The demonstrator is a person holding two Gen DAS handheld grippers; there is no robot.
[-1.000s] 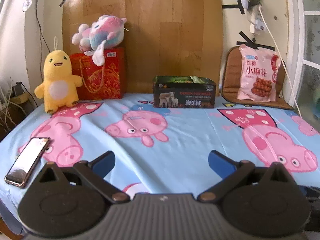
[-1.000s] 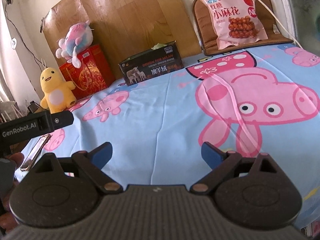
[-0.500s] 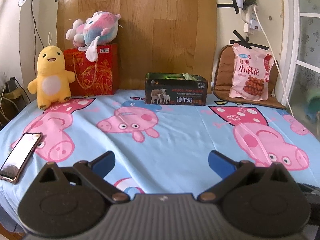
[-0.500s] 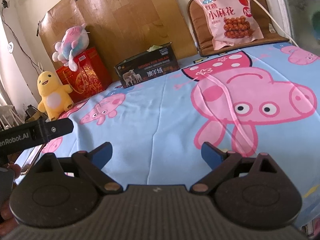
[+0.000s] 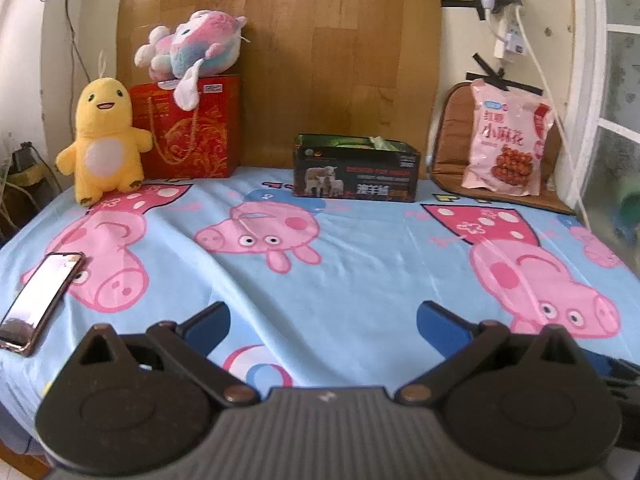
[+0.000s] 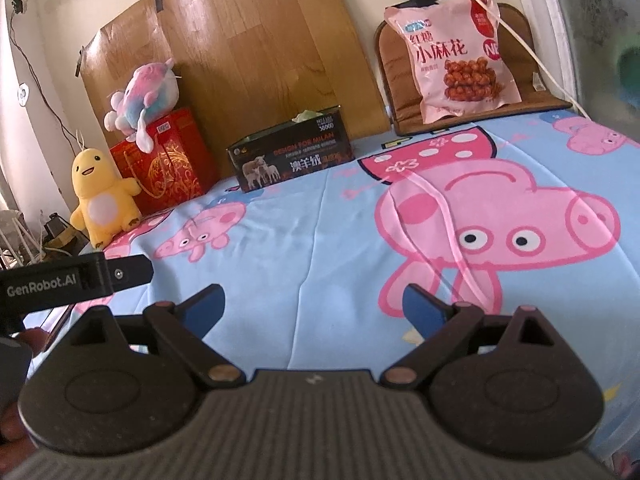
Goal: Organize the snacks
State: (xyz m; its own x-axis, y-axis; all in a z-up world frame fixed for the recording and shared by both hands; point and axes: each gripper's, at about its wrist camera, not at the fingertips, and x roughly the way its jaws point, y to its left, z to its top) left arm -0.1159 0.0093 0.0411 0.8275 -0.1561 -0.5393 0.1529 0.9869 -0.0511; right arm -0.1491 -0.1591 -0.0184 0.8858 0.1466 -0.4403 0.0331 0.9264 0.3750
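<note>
Step in hand, judged: approach to snack bag [image 6: 456, 56]; nothing grasped yet. Right gripper [image 6: 312, 308] nearer bag, so better choice; left gripper [image 5: 322, 322] free for box [image 5: 356, 168].
Both grippers released, jaws spread wide, hovering low over bed [image 5: 360, 272].
Advice: come at bag from front, pinch top seal or side edge, not puffed middle; avoid white cable [image 6: 516, 40] crossing bag corner.
Bag: pink, glossy, printed with brown twists, leaning upright on brown cushion [image 6: 520, 96] at far right, well apart from grippers.

Bright daylight from the window [image 6: 600, 20] side glares on the wooden board [image 6: 240, 52]; fisheye edges curve, corners darken.
</note>
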